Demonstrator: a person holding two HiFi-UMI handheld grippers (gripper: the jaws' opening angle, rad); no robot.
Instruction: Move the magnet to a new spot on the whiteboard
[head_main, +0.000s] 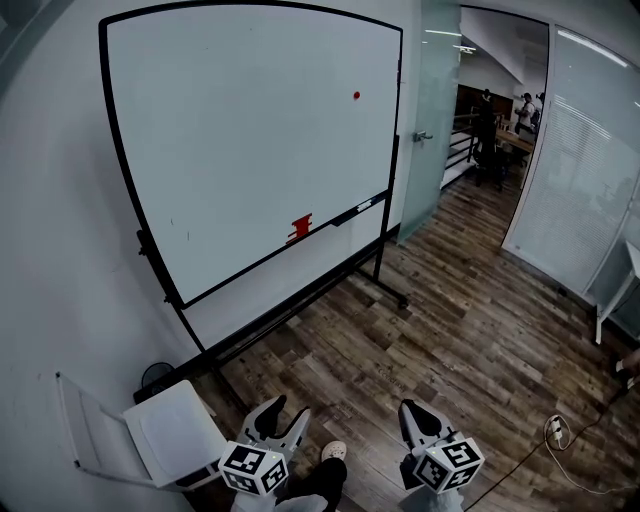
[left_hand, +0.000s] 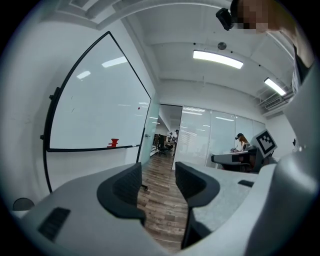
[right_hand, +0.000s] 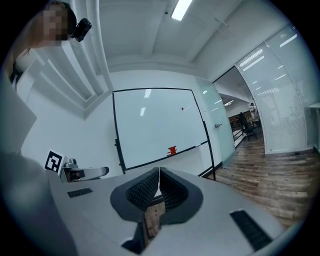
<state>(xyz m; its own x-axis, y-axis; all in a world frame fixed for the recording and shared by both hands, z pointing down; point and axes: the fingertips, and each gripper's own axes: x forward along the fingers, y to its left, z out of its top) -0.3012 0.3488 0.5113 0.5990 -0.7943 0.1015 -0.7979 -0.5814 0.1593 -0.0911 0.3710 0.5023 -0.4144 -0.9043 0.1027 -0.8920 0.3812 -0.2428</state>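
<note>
A small red magnet (head_main: 356, 96) sticks high on the right side of the whiteboard (head_main: 240, 140), which stands on a wheeled frame. In the right gripper view the magnet (right_hand: 182, 108) shows as a red dot on the board (right_hand: 155, 125). Both grippers are low and far back from the board, over the wooden floor. My left gripper (head_main: 283, 416) stands open, and the left gripper view shows nothing but floor in its wide gap (left_hand: 157, 177). My right gripper (head_main: 415, 418) is shut, its pads meeting with nothing between them (right_hand: 159, 175).
A red object (head_main: 300, 228) and a black marker (head_main: 352, 210) lie on the board's tray. A white folding chair (head_main: 170, 430) stands at the lower left. A glass door (head_main: 430, 110) and an office with people (head_main: 520, 110) lie to the right. A power strip (head_main: 556, 430) lies on the floor.
</note>
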